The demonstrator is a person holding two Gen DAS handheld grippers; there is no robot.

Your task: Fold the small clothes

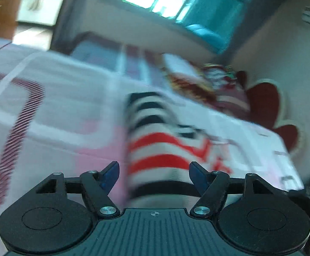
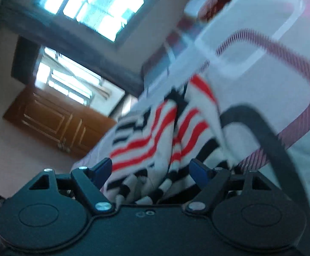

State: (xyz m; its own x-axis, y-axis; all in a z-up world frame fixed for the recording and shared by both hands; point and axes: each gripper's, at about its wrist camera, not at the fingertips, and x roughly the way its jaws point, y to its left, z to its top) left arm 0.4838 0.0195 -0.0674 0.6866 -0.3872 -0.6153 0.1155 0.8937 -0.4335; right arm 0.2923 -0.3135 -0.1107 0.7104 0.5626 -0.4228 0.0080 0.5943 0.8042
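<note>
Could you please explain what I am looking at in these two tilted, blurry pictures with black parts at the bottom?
Each picture comes from a camera mounted on a hand-held gripper; a person holds one in each hand. The black parts are the tool itself. One view looks along the left gripper, the other along the right gripper. Both look at a striped garment in white, red and black, lying on a bed covered by a pink and white sheet. In both, the blue-tipped jaws stand open and grip nothing; the garment simply lies ahead of them, bunched in the right view. A window and a wooden door show behind.

Black tongs (image 1: 154, 173) – blue pads (2 silver screws).
</note>
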